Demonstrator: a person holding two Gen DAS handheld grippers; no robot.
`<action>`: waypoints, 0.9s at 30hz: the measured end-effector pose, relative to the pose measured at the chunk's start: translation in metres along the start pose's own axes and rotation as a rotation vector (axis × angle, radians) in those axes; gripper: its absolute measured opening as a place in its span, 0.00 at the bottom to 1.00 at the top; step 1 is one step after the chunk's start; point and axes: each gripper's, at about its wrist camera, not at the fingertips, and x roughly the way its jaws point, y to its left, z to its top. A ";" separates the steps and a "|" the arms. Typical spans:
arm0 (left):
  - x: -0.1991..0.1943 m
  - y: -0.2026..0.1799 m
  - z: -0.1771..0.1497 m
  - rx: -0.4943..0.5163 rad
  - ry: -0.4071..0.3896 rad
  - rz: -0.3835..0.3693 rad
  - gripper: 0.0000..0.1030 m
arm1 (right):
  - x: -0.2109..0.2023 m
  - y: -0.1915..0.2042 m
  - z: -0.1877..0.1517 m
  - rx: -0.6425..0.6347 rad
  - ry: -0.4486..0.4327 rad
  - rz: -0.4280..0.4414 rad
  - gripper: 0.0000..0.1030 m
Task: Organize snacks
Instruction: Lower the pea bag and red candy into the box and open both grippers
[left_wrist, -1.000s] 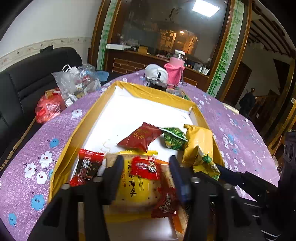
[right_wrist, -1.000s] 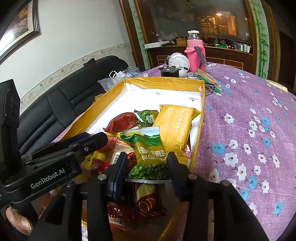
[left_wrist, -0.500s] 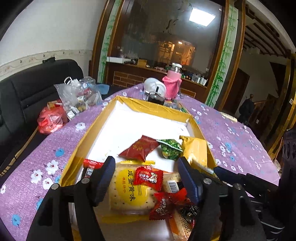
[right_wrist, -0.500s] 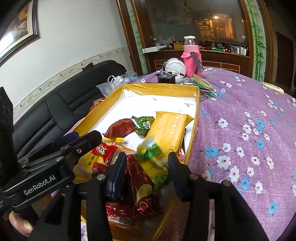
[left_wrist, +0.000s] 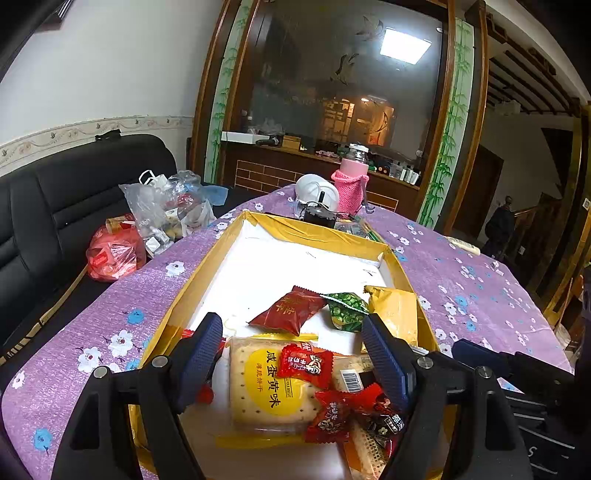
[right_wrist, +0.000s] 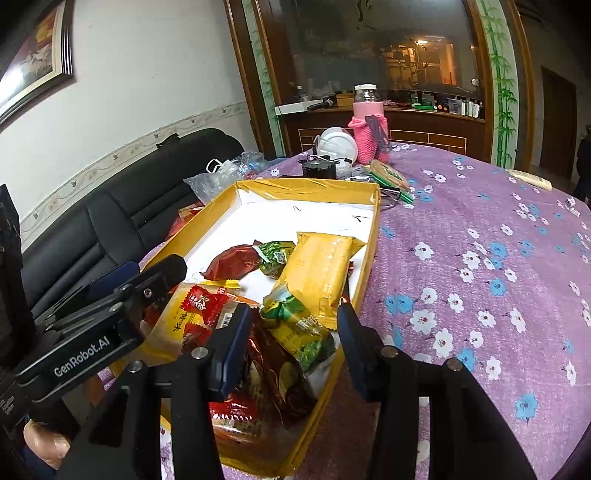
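1. Centrally, a yellow box (left_wrist: 402, 275) on the purple table (right_wrist: 480, 258) holds the snacks: cracker pack (left_wrist: 271, 384), red packet (left_wrist: 290, 310), yellow bag (right_wrist: 319, 269).
2. Left hand-held gripper (left_wrist: 291, 356): jaws wide, empty, above the cracker pack.
3. Right hand-held gripper (right_wrist: 291, 339): jaws wide, empty, over the green pea bag (right_wrist: 299, 328) at the box's near end.

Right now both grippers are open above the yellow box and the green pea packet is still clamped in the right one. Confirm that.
One thing is wrong: the green pea packet is not clamped. The right wrist view shows it lying in the yellow box, between the open fingers of the right gripper. The left gripper is open above the box, as you said.
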 end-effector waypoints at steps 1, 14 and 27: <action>0.000 0.000 0.000 0.000 0.000 0.001 0.79 | -0.001 0.000 -0.001 0.000 0.000 -0.002 0.46; 0.006 0.003 -0.001 -0.014 0.035 0.015 0.83 | -0.013 -0.004 -0.008 0.003 -0.004 -0.021 0.47; 0.003 -0.003 -0.001 0.012 0.018 0.058 0.93 | -0.037 -0.020 -0.019 0.033 -0.014 -0.026 0.50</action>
